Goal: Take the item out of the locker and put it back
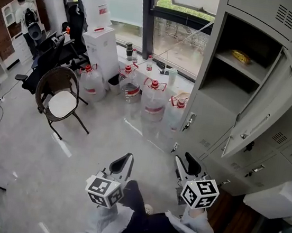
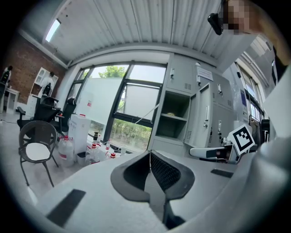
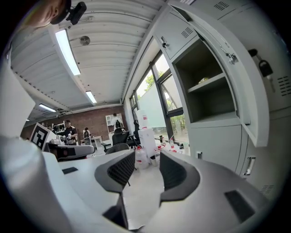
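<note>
The grey locker [image 1: 229, 92] stands with its door [image 1: 268, 100] swung open to the right. A small yellow item [image 1: 241, 57] lies on its upper shelf [image 1: 246, 68]; it also shows in the left gripper view as the item [image 2: 170, 114] and in the right gripper view as the item [image 3: 205, 79]. Both grippers are held low, well short of the locker. My left gripper [image 1: 124, 162] [image 2: 149, 157] is shut with nothing between its pads. My right gripper [image 1: 185, 164] [image 3: 145, 166] is open and empty, pointing toward the locker's left side.
Several large water jugs [image 1: 153, 98] stand on the floor left of the locker, under the window. White boxes [image 1: 100, 38] and a round-backed chair [image 1: 60, 99] are further left. More closed locker doors [image 1: 286, 142] lie to the right.
</note>
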Available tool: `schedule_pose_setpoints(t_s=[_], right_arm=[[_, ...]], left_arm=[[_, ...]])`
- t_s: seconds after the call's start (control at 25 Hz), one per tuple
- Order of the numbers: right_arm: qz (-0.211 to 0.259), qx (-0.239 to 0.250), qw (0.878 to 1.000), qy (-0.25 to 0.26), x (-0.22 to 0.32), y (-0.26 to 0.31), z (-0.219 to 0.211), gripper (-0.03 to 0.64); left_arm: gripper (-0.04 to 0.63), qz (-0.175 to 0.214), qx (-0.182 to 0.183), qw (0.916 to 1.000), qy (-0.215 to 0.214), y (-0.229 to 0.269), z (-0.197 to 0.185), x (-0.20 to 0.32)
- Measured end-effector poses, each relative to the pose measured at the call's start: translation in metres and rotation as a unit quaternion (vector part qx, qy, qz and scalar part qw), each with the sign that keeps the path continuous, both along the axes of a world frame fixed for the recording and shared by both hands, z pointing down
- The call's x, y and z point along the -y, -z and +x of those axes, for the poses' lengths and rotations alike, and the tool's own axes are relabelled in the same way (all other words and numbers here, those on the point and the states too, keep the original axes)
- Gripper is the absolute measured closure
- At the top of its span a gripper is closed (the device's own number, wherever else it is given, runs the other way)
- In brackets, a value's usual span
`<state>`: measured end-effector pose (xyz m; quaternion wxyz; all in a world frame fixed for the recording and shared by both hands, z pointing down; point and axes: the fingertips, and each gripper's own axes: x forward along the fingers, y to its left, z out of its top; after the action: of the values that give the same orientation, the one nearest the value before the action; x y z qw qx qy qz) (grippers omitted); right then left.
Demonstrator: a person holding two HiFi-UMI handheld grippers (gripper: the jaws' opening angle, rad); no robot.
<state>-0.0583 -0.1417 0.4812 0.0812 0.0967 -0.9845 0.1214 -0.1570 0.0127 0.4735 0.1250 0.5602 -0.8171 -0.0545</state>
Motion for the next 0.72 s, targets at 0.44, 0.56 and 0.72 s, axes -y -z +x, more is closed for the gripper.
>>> schedule_pose_setpoints(t_s=[0.44, 0.56, 0.72], right_arm=[[0.0, 0.005, 0.999, -0.033, 0.033, 0.002, -0.034, 0.449], [0.003, 0.004, 0.999, -0.043, 0.051, 0.009, -0.053, 0.449], [0.017, 0.006, 0.998, -0.053, 0.074, 0.025, -0.083, 0.449]], left_arm=[[0.586, 0.01, 0.005, 0.9987, -0.049, 0.003, -0.039, 0.053], [0.586, 0.016, 0.009, 0.9977, -0.065, 0.012, -0.06, 0.077], [0.586, 0.032, 0.012, 0.9963, -0.078, 0.027, -0.095, 0.106]])
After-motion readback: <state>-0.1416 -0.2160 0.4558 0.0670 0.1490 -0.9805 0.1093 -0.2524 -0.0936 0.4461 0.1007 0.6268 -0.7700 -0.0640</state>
